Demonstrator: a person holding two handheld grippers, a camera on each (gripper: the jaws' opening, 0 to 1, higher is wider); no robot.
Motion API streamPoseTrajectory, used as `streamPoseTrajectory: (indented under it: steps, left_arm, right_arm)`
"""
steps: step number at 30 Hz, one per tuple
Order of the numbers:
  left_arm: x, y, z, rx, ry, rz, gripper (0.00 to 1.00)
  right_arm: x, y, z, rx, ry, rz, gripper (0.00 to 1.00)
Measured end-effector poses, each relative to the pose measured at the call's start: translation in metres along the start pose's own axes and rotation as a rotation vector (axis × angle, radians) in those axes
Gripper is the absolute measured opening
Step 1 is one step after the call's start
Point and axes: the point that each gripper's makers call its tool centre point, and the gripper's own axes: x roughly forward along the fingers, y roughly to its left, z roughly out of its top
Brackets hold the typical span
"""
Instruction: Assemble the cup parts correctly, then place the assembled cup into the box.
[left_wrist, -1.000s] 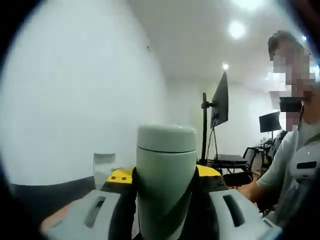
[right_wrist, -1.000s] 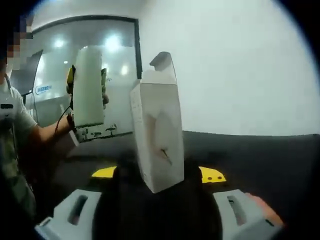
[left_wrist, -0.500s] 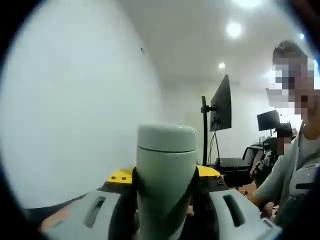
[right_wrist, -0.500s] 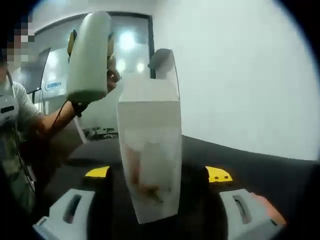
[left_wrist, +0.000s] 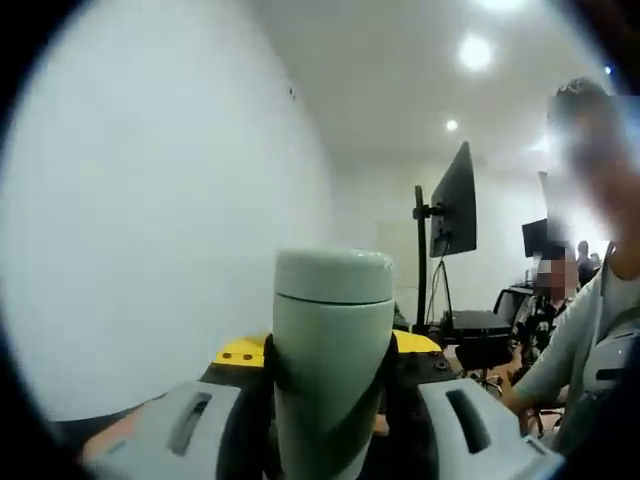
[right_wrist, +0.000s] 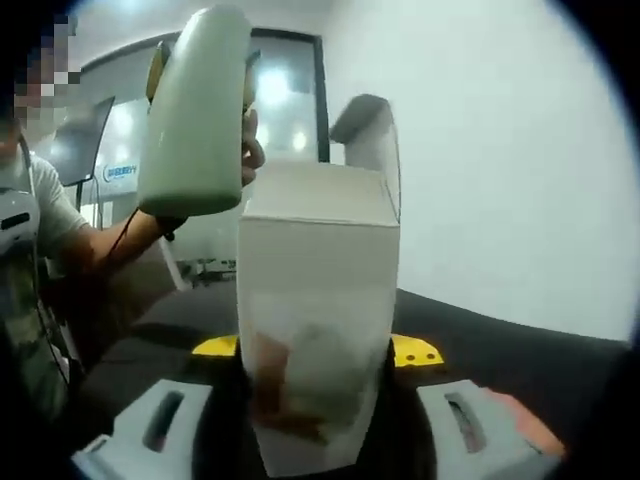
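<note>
A pale green cup (left_wrist: 332, 345) with its lid on stands upright between the jaws of my left gripper (left_wrist: 330, 420), which is shut on it. In the right gripper view the same cup (right_wrist: 197, 115) hangs lid-down at the upper left, just left of the box's open top. My right gripper (right_wrist: 312, 425) is shut on a tall white carton box (right_wrist: 315, 330), held upright with its top flap (right_wrist: 368, 135) raised. A person's hand (right_wrist: 250, 150) shows behind the cup.
A dark tabletop (right_wrist: 480, 335) lies below the box. White wall (left_wrist: 150, 230) stands to the left. A monitor on a stand (left_wrist: 455, 205) and a person (left_wrist: 590, 330) are at the right in the left gripper view; glass partition (right_wrist: 110, 150) behind.
The cup has moved up and closer to the box's open top. The box has come nearer to the right gripper's camera and turned to face it squarely.
</note>
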Motion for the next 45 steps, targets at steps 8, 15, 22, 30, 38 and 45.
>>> streamPoseTrajectory:
  steps: [8,15,22,30,38,45]
  left_arm:
    - [0.008,0.005,-0.004,0.028,0.013,0.009,0.39]
    - [0.010,0.018,-0.003,0.029,0.004,0.024,0.39]
    - [0.014,0.026,-0.004,0.037,-0.003,0.025,0.39]
    - [0.018,0.037,-0.007,0.054,-0.003,0.021,0.39]
    - [0.021,0.047,-0.013,0.047,-0.014,0.015,0.39]
    - [0.021,0.049,-0.029,0.034,0.010,0.003,0.39]
  right_arm:
    - [0.000,0.005,-0.001,-0.009,-0.001,0.012,0.50]
    - [0.000,0.007,-0.002,-0.010,-0.011,0.005,0.50]
    - [0.001,0.009,-0.002,-0.016,-0.013,0.001,0.50]
    - [0.001,0.009,-0.002,-0.025,-0.012,-0.001,0.50]
    - [0.001,0.009,-0.002,-0.027,-0.013,-0.005,0.50]
    - [0.001,0.007,-0.001,-0.024,-0.015,-0.010,0.50]
